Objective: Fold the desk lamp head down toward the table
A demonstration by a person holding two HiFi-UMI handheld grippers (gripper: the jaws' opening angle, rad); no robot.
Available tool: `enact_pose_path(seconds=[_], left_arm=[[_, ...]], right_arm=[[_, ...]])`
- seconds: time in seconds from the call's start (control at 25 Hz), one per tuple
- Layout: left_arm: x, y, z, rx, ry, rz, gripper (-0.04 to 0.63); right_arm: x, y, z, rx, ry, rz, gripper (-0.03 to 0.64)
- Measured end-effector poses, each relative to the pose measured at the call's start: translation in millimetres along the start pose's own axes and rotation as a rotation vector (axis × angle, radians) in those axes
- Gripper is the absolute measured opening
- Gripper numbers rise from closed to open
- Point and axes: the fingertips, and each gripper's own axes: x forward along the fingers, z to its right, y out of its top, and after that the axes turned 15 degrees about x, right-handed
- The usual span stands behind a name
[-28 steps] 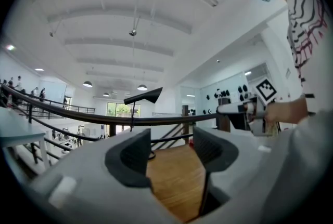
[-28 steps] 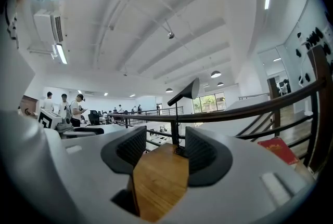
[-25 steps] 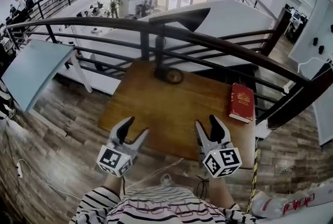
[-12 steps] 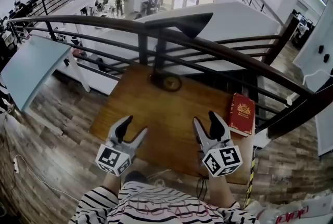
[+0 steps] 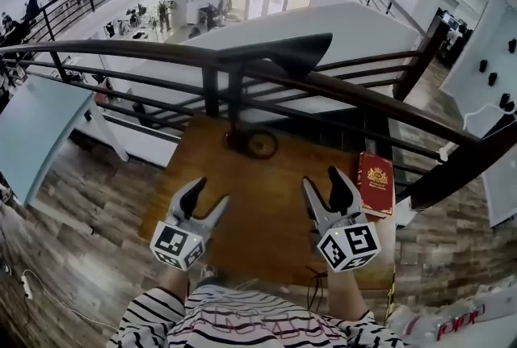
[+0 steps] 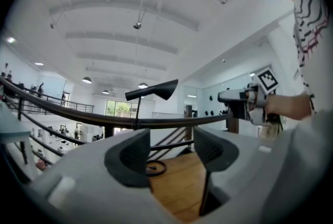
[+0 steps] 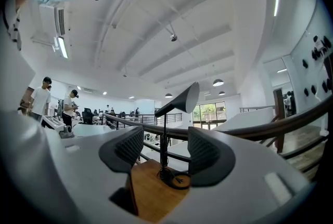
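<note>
While both claws hang over the 6 o'clock edge of the worktop [image 5: 266, 213], the lamp [image 5: 295, 56] stands at its 12 o'clock edge, well apart from them, with its stem upright and its head raised by the railing [image 5: 371, 94]. Left claw [image 5: 206, 199] at 7 o'clock: jaws apart, nothing between them; right claw [image 5: 325, 191] at 5 o'clock: jaws have just been opening, now wide, also empty. Red book [image 5: 376, 183] lies at 3 o'clock.
</note>
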Motion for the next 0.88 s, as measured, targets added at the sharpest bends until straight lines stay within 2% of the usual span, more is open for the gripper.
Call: enact_pose_path(seconds=[0.24,0.44,0.68,0.88], left_arm=[[28.5,7.1,-56.4,0.025,-0.086,0.006,0.256],[38.9,20.1,-113.0,0.065,-0.156,0.037,0.256],[70.5,31.3,-138.6,0.094,-0.251,0.081,0.255],[107.8,32.6,-162.1,0.098,-0.282,0.106,0.252]], right_arm=[[44.5,24.1,-2.0,-0.022,-0.079,0.06,0.253],[80.5,40.7,-30.7,-0.076,-0.135,0.112,0.253],[97.6,55.9,-38.3,-0.127,-0.219,0.131,0.253],[112.4,70.0,-37.3,-0.189,-0.27,0.132,0.253]])
